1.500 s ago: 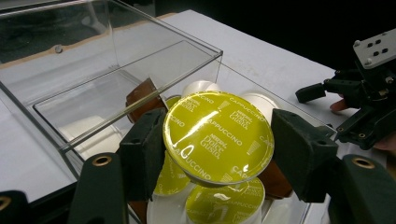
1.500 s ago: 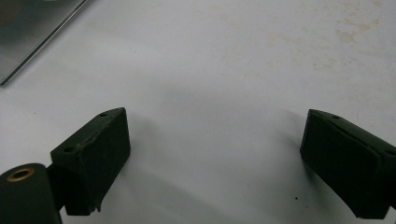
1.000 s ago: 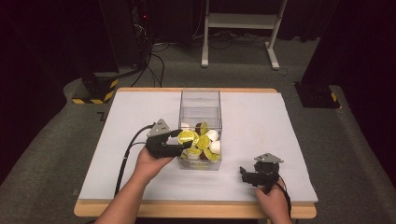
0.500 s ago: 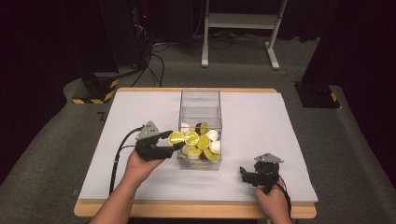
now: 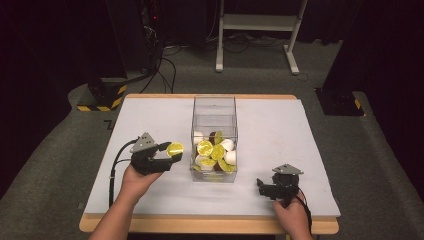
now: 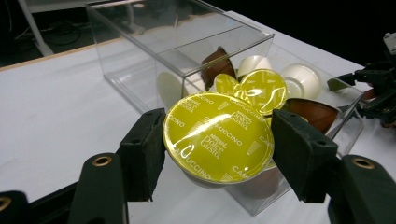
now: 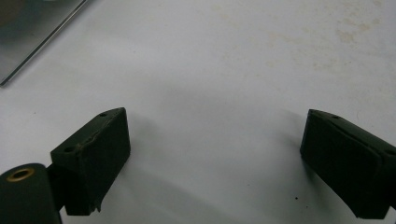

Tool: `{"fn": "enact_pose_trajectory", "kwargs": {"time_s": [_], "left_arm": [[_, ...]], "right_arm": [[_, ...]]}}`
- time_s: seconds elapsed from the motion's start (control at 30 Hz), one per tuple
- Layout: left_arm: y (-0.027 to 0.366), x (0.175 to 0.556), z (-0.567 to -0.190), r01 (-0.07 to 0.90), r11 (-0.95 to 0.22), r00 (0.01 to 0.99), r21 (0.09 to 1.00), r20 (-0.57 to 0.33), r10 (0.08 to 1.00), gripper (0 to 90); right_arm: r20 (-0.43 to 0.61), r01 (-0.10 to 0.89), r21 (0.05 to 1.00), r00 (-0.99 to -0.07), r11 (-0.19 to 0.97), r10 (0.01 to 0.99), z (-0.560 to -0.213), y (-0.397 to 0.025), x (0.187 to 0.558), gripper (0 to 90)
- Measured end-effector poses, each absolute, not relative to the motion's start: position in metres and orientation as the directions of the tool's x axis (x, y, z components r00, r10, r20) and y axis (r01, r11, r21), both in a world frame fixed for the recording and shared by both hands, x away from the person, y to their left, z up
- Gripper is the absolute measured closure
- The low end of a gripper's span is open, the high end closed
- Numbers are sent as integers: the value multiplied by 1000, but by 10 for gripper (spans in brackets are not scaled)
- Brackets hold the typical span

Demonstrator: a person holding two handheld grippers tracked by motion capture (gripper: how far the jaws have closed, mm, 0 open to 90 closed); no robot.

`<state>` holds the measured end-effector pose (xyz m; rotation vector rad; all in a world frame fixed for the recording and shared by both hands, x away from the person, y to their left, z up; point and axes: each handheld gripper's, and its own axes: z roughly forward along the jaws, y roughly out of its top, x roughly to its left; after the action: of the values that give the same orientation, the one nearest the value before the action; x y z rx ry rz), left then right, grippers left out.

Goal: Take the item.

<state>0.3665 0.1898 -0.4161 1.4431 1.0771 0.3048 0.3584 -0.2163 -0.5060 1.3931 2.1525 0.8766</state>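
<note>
Holding one round coffee capsule with a yellow foil lid (image 6: 218, 137) between its two black jaws, the left gripper (image 5: 159, 156) sits at about 9 o'clock of the clear rectangular plastic box (image 5: 214, 107), just outside its left wall and above the white table top (image 5: 150, 120). Jaws pinch the capsule at its rim on both sides, lid facing the camera.

Lid print, readable in the left gripper view: "NESCAFÉ Dolce Gusto" at centre, "CAPPUCCINO" repeated round the edge.

Count inside the box, high view: three yellow-lidded capsules (image 5: 205, 147) visible, at least three white ones (image 5: 229, 157), at least one brown one (image 5: 214, 136); pile overlaps, so exact total cannot be told. All lie in the near half of the box; far half bare. Print on these lids is too small to read.

Right gripper (image 5: 272, 188) rests at about 4 o'clock of the box, near the front edge of the table, well apart from the box. In the right gripper view its jaws stand wide, with nothing but white table between them.

Two grippers, one box, one capsule held.
</note>
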Motion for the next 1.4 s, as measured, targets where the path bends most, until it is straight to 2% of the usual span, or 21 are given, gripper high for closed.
{"fn": "enact_pose_trajectory", "kwargs": {"time_s": [0.63, 1.4], "left_arm": [[226, 378, -439, 423, 211, 437, 881, -403, 804, 375], [234, 407, -458, 417, 214, 357, 883, -376, 855, 375]], "right_arm": [[-15, 644, 705, -404, 296, 915, -506, -216, 358, 82], [-15, 644, 706, -404, 296, 915, -506, -216, 358, 82]]}}
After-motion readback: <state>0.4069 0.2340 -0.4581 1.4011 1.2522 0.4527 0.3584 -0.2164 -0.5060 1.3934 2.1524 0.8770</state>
